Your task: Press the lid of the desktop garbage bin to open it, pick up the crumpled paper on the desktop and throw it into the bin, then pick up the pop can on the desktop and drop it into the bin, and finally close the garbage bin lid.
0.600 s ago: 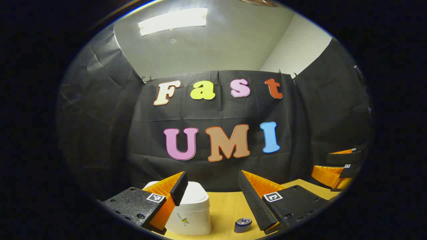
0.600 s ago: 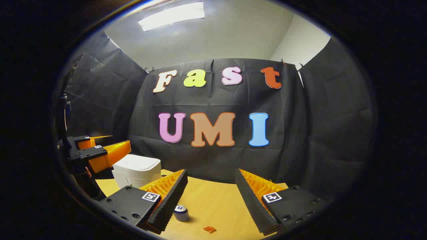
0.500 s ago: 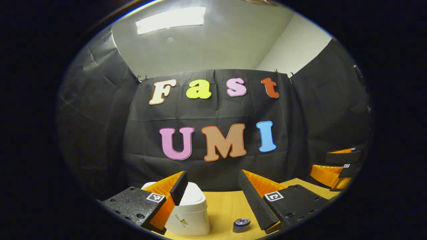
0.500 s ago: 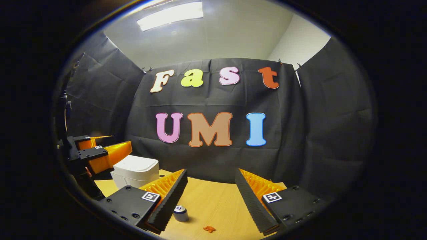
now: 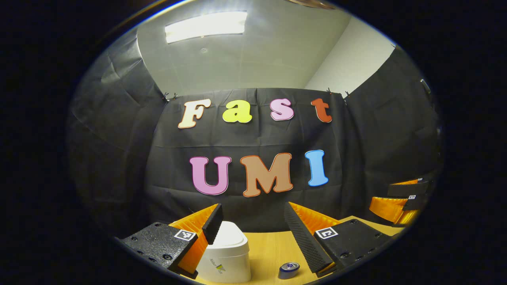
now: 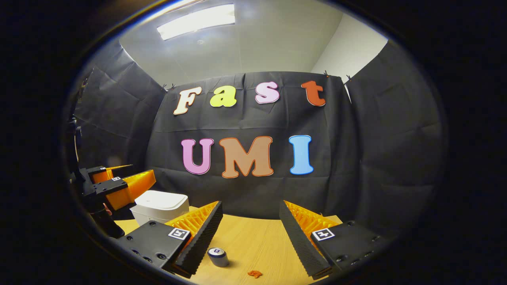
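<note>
**Both grippers held wide above the desk, bin lid down**

We hold the left gripper (image 5: 252, 219) above the wooden desktop (image 5: 269, 247), its two fingers spread wide with nothing between them. Just beyond its left finger we see the white garbage bin (image 5: 227, 257), lid flat on top. To the right of the bin, apart from it, the pop can (image 5: 288, 270) stands upright on the desk, close below the right finger. At the far right edge of the left gripper view we can make out the other gripper, raised above the desk.

We hold the right gripper (image 6: 250, 221) raised as well, fingers wide apart and empty. In the right gripper view the pop can (image 6: 218, 257) stands just beside the left finger, and a small orange crumpled paper (image 6: 254, 273) lies on the bare desktop (image 6: 253, 241) a little to the right of the can, not touching it. The garbage bin (image 6: 159, 206) sits farther back on the left, closed, and the left gripper (image 6: 126, 180) hangs beside it, above lid level, fingers apart. We cannot tell from here whether it touches the lid.
</note>
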